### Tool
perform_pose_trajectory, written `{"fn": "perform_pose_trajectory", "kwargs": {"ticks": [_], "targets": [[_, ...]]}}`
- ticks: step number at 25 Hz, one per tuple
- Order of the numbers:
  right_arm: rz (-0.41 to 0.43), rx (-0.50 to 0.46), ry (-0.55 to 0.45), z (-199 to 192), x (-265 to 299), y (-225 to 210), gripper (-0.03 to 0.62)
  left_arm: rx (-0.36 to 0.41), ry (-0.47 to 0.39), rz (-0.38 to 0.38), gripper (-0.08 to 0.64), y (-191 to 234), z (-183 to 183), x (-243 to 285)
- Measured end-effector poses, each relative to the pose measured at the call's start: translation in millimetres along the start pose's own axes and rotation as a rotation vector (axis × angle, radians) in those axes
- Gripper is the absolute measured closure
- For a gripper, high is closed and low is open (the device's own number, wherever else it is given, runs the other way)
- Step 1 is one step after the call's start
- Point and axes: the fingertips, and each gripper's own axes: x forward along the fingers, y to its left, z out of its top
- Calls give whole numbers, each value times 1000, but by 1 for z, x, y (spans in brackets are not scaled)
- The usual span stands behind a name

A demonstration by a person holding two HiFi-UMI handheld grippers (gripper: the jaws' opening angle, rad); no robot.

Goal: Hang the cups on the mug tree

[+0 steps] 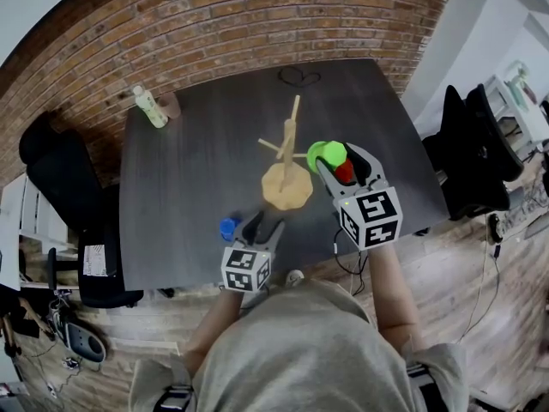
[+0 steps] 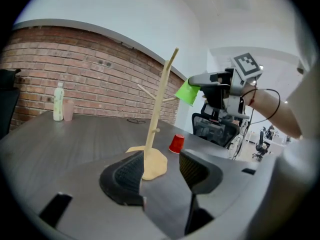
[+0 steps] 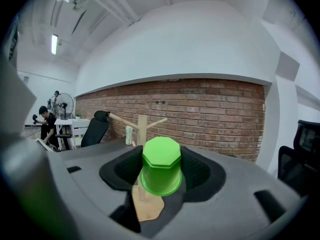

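Well, right gripper (image 3: pixel 161 170) clamps the green cup (image 1: pixel 326 154); left gripper (image 2: pixel 161 171) gapes empty. Tilt the mouth, apparently facing the tree (image 2: pixel 159 109), over a peg (image 2: pixel 148 92) tip before lowering.

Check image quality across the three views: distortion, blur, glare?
Head view: fisheye bows the table edges, otherwise sharp. Left gripper view: dark round vignette, mug tree clear, right edge soft and pale. Right gripper view: green cup sharp, brick wall curved, corners black.
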Motion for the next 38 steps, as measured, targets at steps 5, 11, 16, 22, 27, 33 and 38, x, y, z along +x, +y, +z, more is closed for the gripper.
{"fn": "perform_pose_trajectory", "kwargs": {"ticks": [5,11,16,22,27,33,38], "targets": [[2,27,-1,-4,11,-5,356,1,-6,10,345,2,5,4],[44,105,-1,-10,20,-6,355,-4,-5,23,345,3,5,9],[76,129,15,-18,27,-2,354,-8,-3,32,345,5,6,12],[83,120,21,-22,31,-2,351,-15,-7,41,345,6,6,15],[96,124,18,-22,33,-4,336,-16,-8,41,345,4,6,19],[98,120,12,-23,31,-7,334,-14,-11,45,345,2,8,23],[79,131,9,-27,25,-17,334,-16,-8,43,345,0,7,29]]}}
